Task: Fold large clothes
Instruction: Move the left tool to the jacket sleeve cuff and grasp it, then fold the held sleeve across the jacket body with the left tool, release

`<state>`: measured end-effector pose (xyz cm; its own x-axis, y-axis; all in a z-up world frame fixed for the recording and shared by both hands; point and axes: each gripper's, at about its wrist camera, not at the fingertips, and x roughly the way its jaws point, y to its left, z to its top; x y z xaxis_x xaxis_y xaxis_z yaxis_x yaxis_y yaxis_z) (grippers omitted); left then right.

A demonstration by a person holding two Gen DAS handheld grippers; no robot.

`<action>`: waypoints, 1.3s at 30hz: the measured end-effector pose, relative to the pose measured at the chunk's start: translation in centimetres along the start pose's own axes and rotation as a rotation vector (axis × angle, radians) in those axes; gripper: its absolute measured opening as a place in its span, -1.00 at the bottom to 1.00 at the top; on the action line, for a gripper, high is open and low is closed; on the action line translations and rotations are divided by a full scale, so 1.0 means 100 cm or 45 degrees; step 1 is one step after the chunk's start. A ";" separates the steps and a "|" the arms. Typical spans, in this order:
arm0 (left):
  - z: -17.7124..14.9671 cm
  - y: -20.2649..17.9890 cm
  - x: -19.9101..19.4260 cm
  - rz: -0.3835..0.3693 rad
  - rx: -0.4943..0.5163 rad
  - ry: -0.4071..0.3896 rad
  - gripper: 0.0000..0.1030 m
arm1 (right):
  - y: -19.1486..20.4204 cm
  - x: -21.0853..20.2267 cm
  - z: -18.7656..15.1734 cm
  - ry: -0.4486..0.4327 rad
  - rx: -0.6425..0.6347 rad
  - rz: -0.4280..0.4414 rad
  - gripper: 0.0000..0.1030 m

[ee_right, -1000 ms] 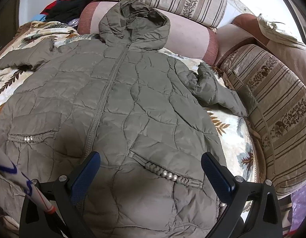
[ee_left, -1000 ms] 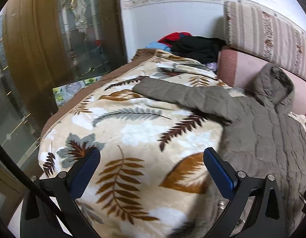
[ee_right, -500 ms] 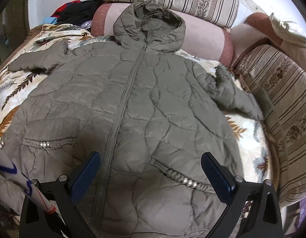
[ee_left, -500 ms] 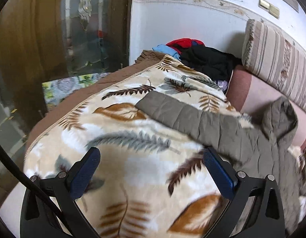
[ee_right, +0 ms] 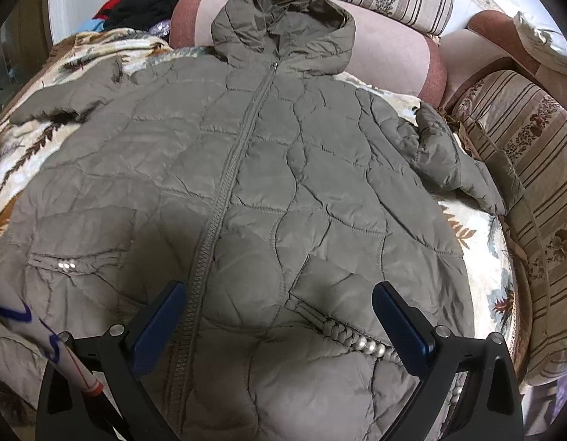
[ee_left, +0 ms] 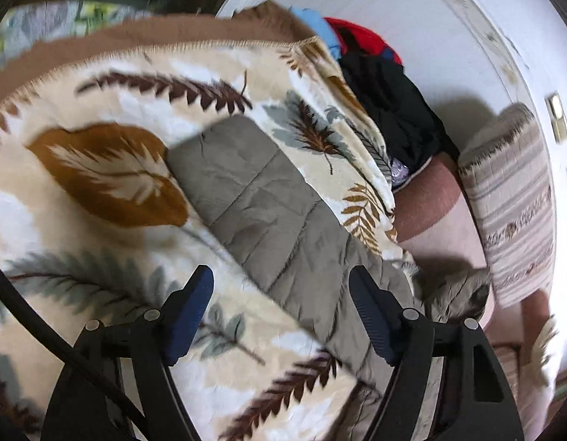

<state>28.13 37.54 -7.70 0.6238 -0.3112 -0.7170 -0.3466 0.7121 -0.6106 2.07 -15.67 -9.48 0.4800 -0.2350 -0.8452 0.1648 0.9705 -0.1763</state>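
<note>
A large olive-grey quilted hooded coat [ee_right: 268, 169] lies flat, zipped, front up, on a leaf-patterned blanket [ee_left: 99, 169]. Its hood [ee_right: 283, 18] rests against a pink bolster. One sleeve [ee_left: 268, 213] stretches out straight on the blanket in the left wrist view. The other sleeve [ee_right: 448, 161] lies bunched toward the striped cushions. My left gripper [ee_left: 281, 286] is open and empty, just above the straight sleeve, the jaws on either side of it. My right gripper [ee_right: 279, 301] is open and empty above the coat's lower front, near the zip and a pocket.
A pile of black, red and blue clothes [ee_left: 386, 84] lies at the blanket's far corner by the white wall. Striped cushions [ee_right: 533, 198] and a pink bolster [ee_right: 386, 47] line the back and right side. A white pole with blue marks [ee_right: 33, 334] crosses the lower left.
My left gripper has moved forward and down over the blanket to the outstretched sleeve, with its jaws narrower. My right gripper has drifted left along the coat's lower front.
</note>
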 end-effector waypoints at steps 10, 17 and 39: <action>0.029 0.025 0.069 0.003 -0.129 0.043 0.52 | -0.003 0.025 0.003 0.062 -0.002 -0.044 0.99; 0.028 0.011 0.088 0.077 -0.061 0.086 -0.64 | 0.001 0.029 0.004 0.046 -0.016 -0.049 0.99; -0.180 -0.231 0.003 -0.236 0.597 0.233 -0.78 | -0.039 -0.023 -0.018 -0.139 0.131 0.032 0.97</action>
<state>23.72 9.69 0.09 0.4979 -0.5331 -0.6840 0.1341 0.8266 -0.5466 -1.18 -18.78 -7.76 0.5748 -0.2207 -0.7879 0.2366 0.9666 -0.0981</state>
